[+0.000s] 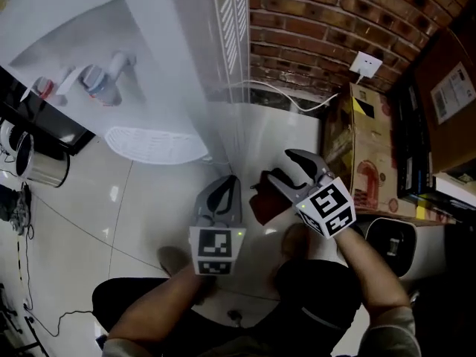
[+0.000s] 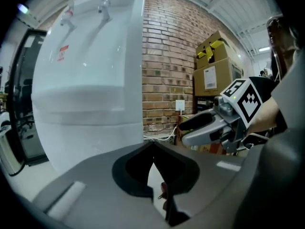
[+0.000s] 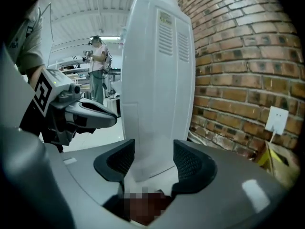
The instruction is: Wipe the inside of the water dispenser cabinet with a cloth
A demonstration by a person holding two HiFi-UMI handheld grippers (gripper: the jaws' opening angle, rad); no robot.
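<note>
Farthest left in the head view, one steel pot (image 1: 41,166) stands on the tiled floor (image 1: 141,207), at about nine o'clock from the grippers. At eleven o'clock is the one white water dispenser (image 1: 89,21), seen from above. It has two taps (image 1: 100,76), one red-capped and one blue-capped, above a single drip tray (image 1: 152,143).

Next, near the middle, is the left gripper (image 1: 225,188). Its two fingers (image 2: 138,175) are pressed together at the tips with nothing between them, and they point to twelve o'clock, toward the foot of the dispenser.

Just to its right hangs the one dark red cloth (image 1: 260,207), bunched at seven o'clock from the tips of the right gripper (image 1: 279,166). That gripper's two fingers (image 3: 114,163) stand wide apart. The cloth lies low at their root, and the pads do not visibly press on it. The dispenser's vented side shows through the gap.

At one o'clock the brick wall (image 1: 320,28) carries one wall socket (image 1: 366,66). At three o'clock stand two cardboard boxes (image 1: 364,162).
</note>
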